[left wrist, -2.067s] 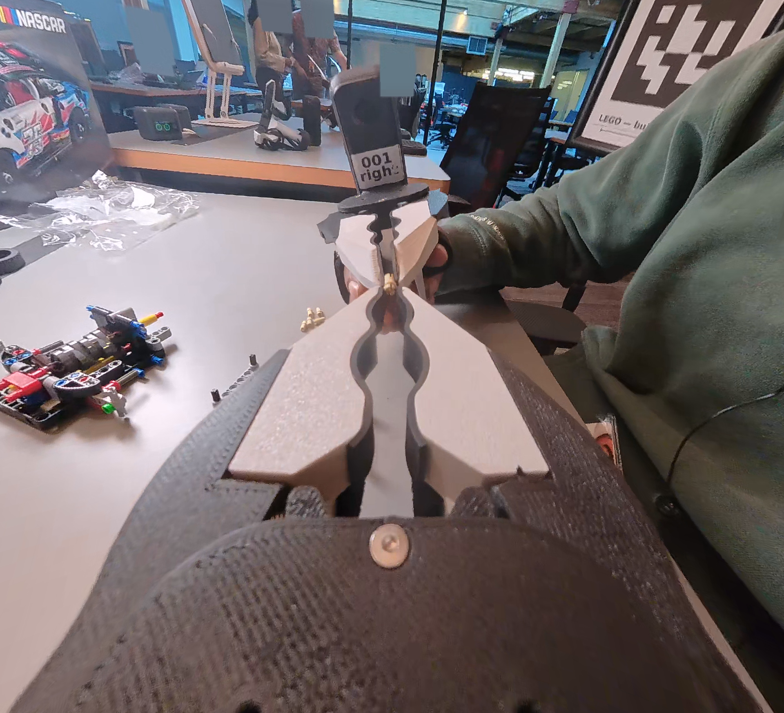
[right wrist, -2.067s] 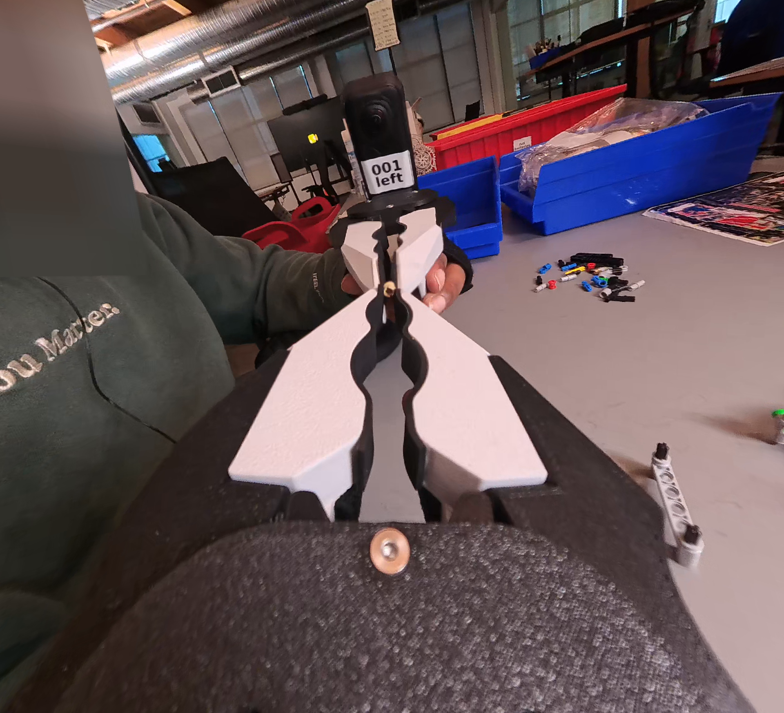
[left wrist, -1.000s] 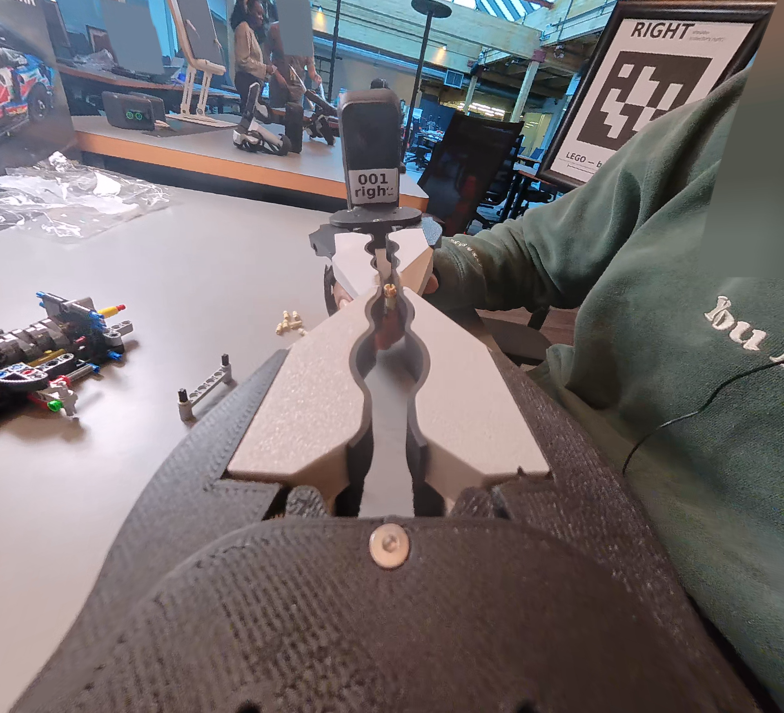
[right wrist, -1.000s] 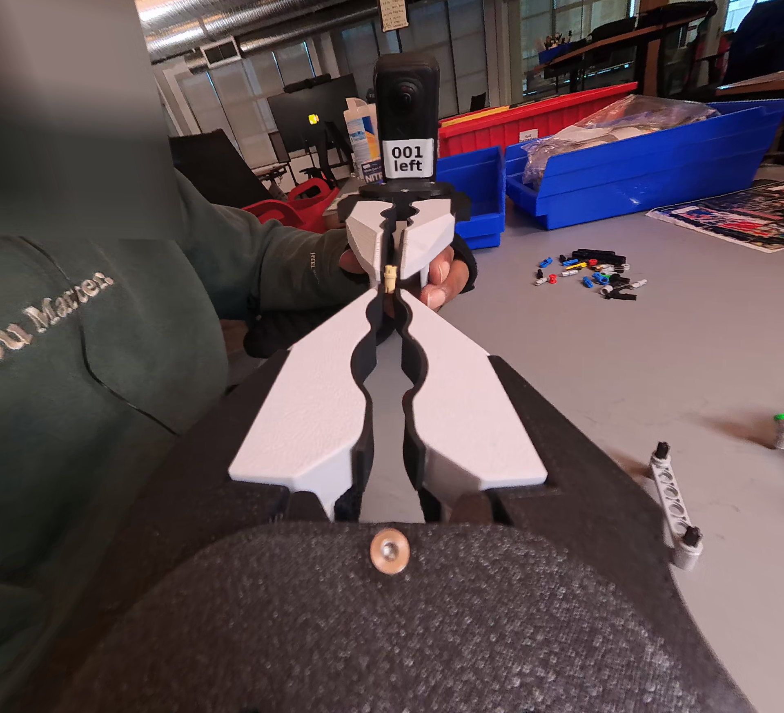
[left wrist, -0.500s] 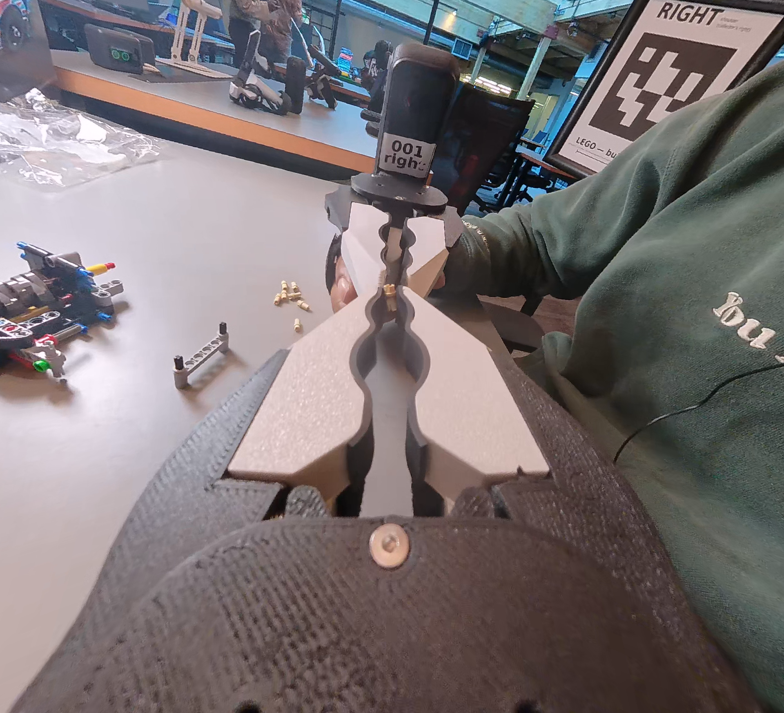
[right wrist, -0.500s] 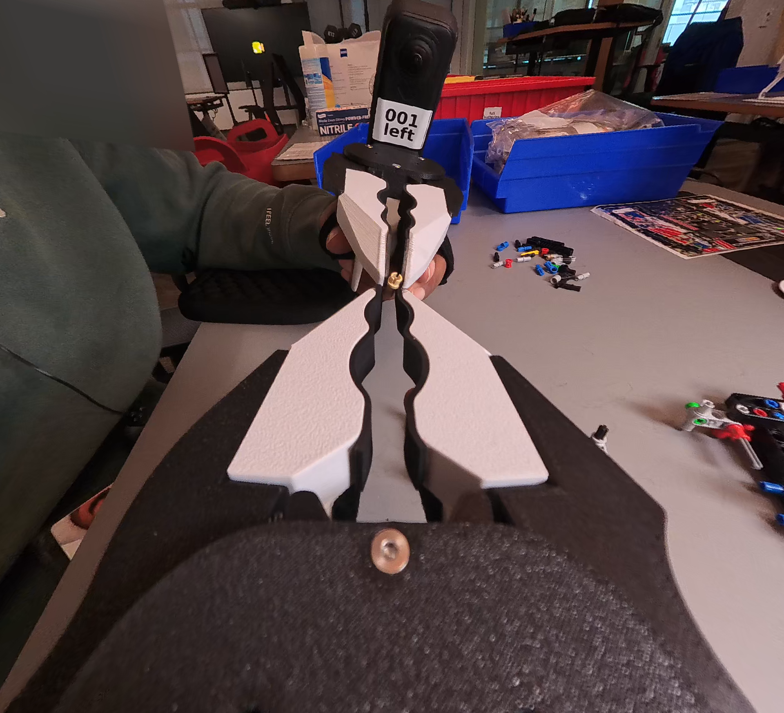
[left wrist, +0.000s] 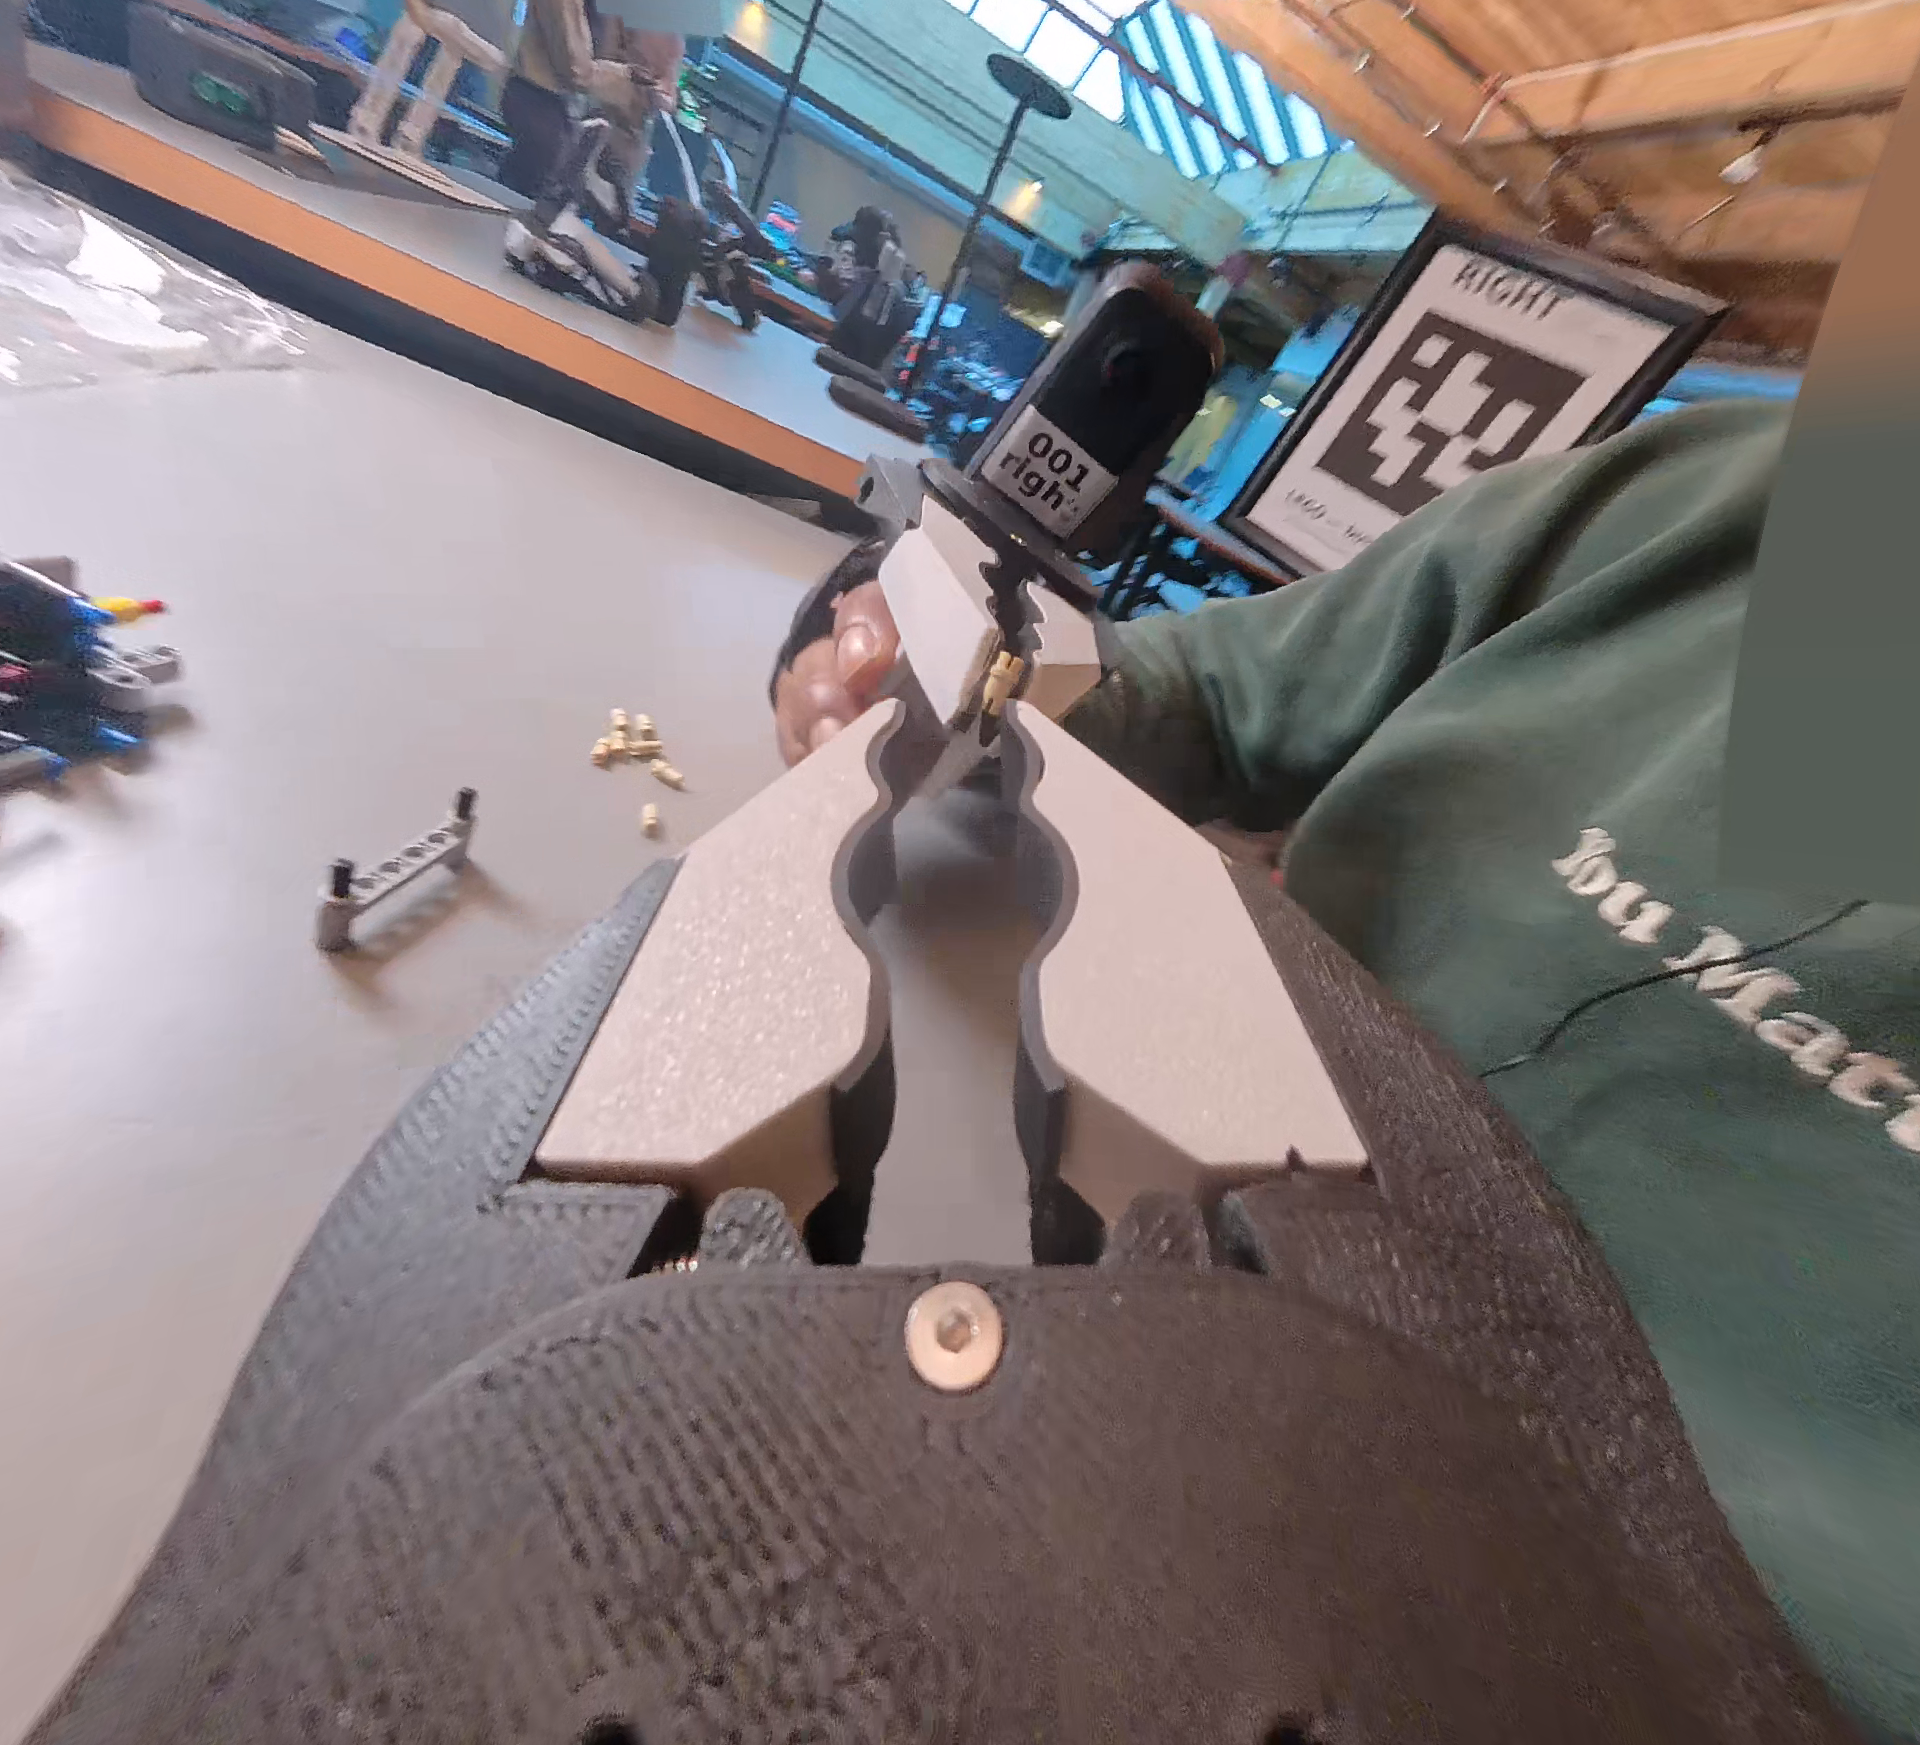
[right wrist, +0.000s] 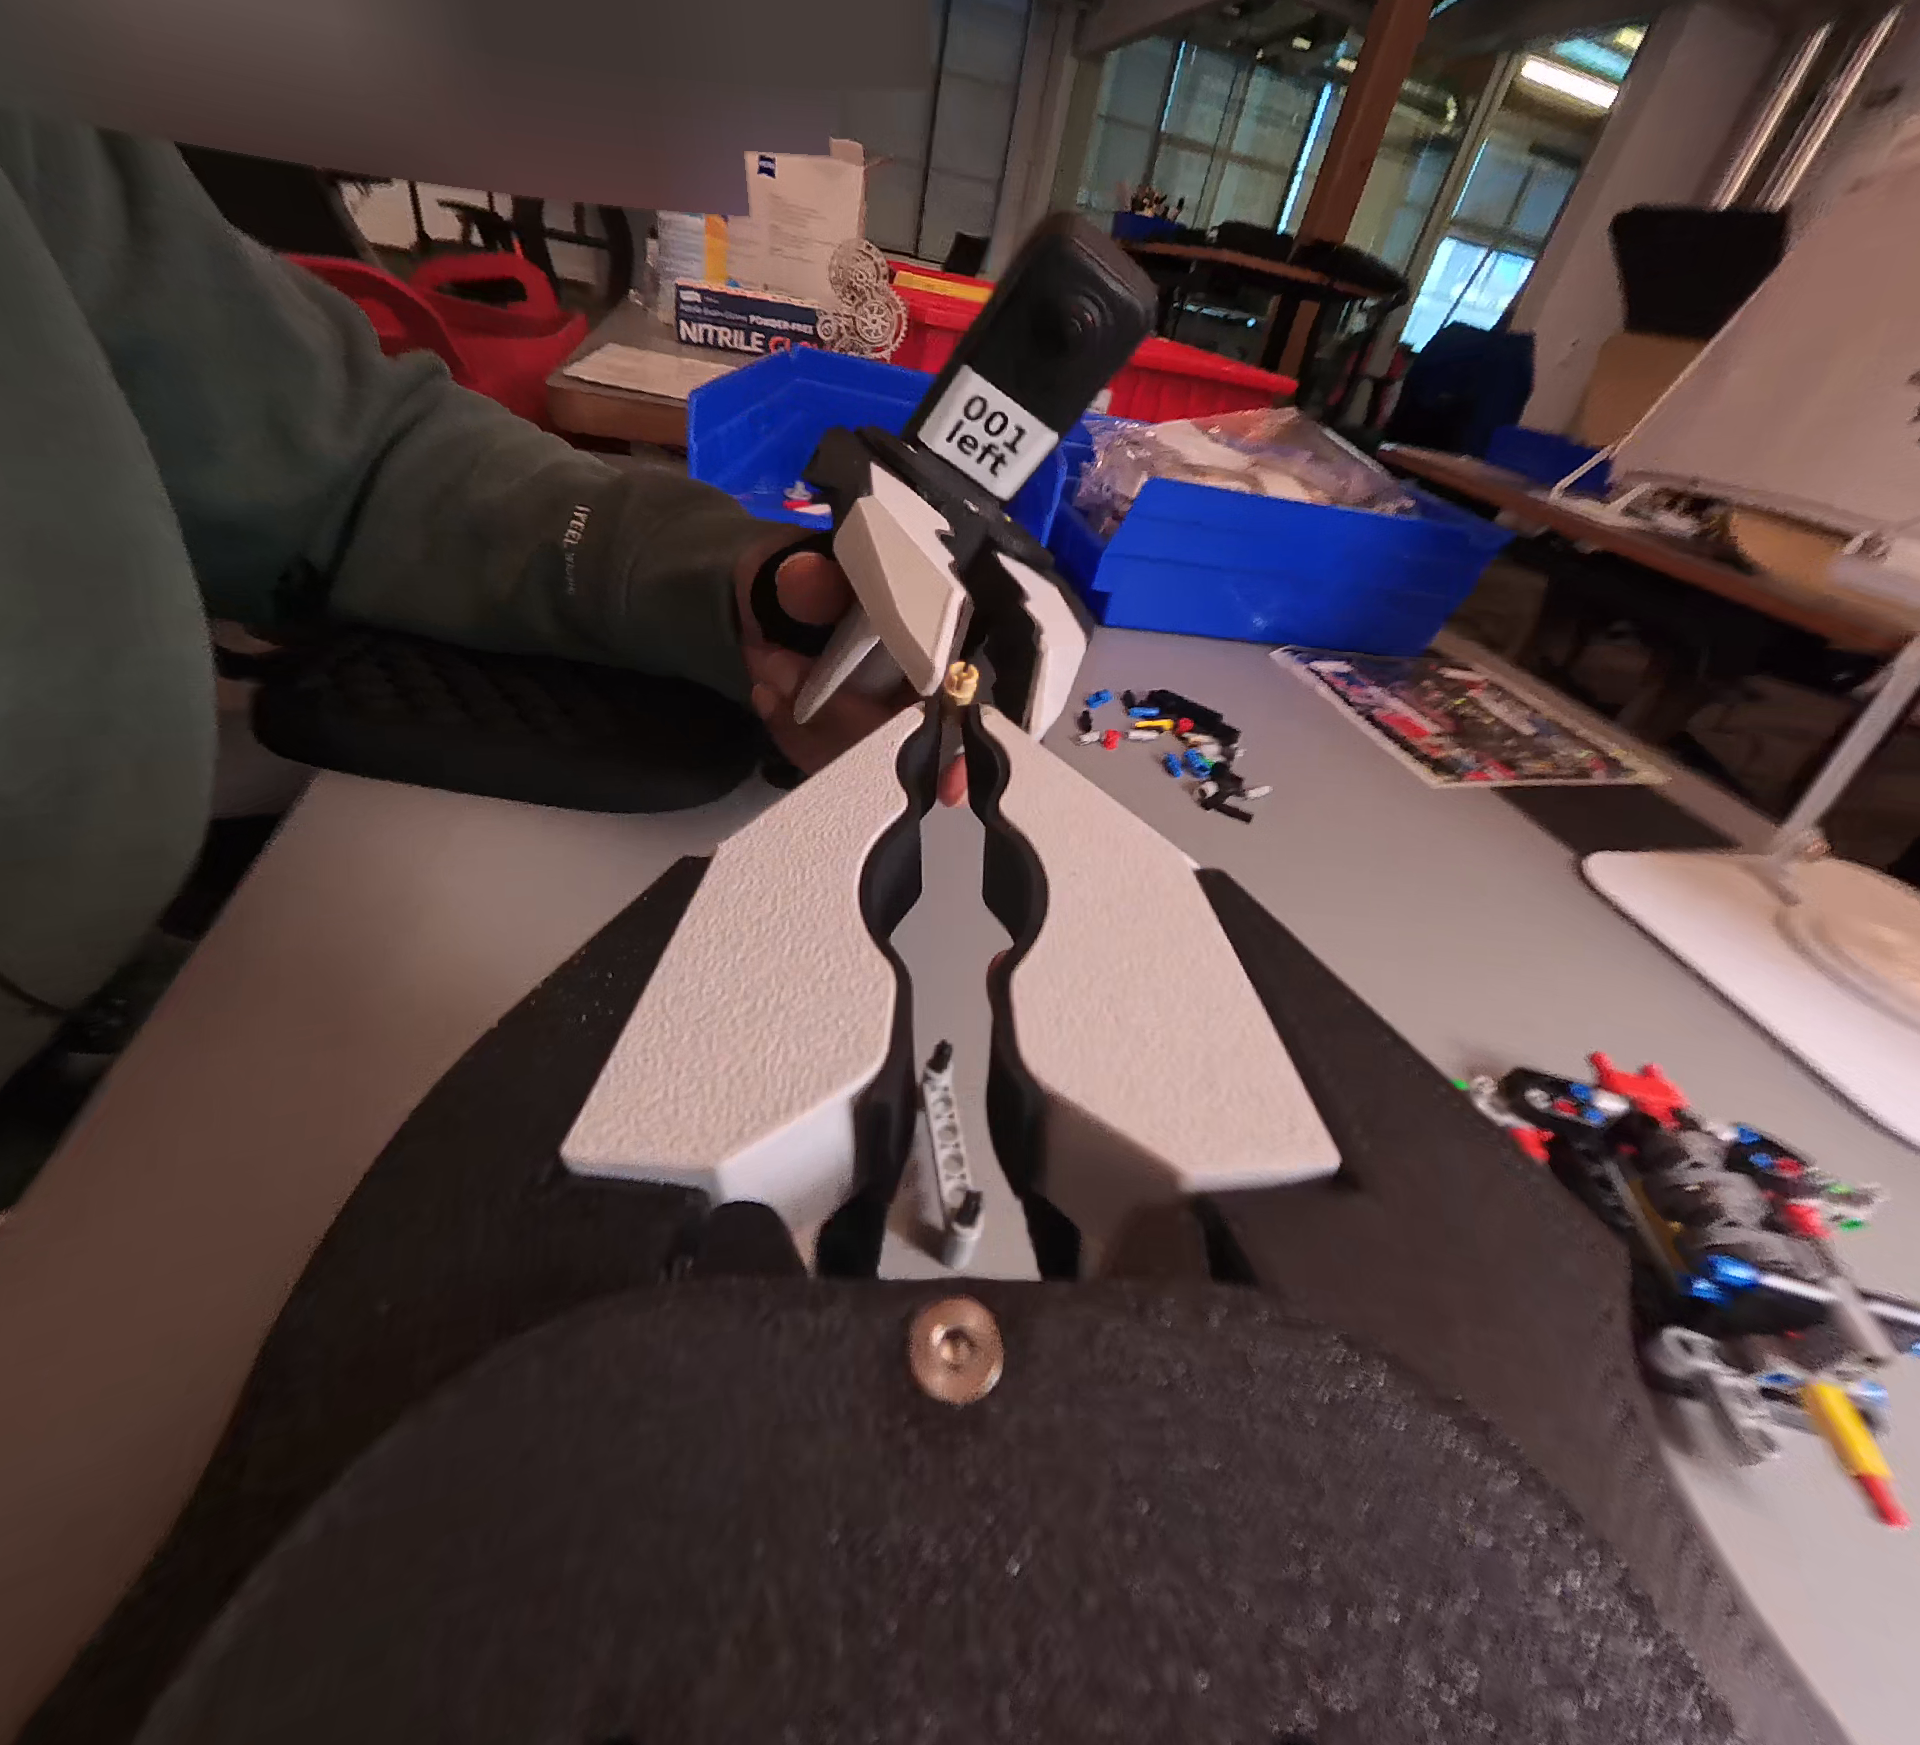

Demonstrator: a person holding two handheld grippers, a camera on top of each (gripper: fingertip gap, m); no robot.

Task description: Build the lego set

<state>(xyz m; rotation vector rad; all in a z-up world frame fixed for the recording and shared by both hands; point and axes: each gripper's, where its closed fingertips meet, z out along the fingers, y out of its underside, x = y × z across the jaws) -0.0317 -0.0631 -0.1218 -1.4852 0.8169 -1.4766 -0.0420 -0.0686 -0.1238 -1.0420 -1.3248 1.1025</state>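
Note:
My right gripper [right wrist: 945,727] is shut on a small tan pin [right wrist: 962,683], which sticks out past its tips. In the left wrist view the right gripper [left wrist: 992,703] is tilted and holds the tan pin [left wrist: 997,679] just in front of my left gripper [left wrist: 956,729]. My left gripper's jaws stand a little apart around the pin's end, with nothing gripped. A grey beam with black pins [left wrist: 400,869] lies on the table; it also shows between my right fingers [right wrist: 951,1165]. The partly built car chassis [right wrist: 1704,1207] lies at the right and shows at the left edge [left wrist: 62,656].
Several loose tan pins [left wrist: 629,739] lie near the beam. A pile of small coloured parts [right wrist: 1174,750], an instruction booklet [right wrist: 1455,729], blue bins [right wrist: 1278,552] and a white lamp base [right wrist: 1745,926] are on the table. A person's green sleeve [left wrist: 1455,656] is close by. My left and right fingertips are right by each other.
My left gripper's jaws have opened slightly while the right stays shut on the tan pin. Both grippers have tilted and swung, so the beam and chassis now show in the right wrist view.

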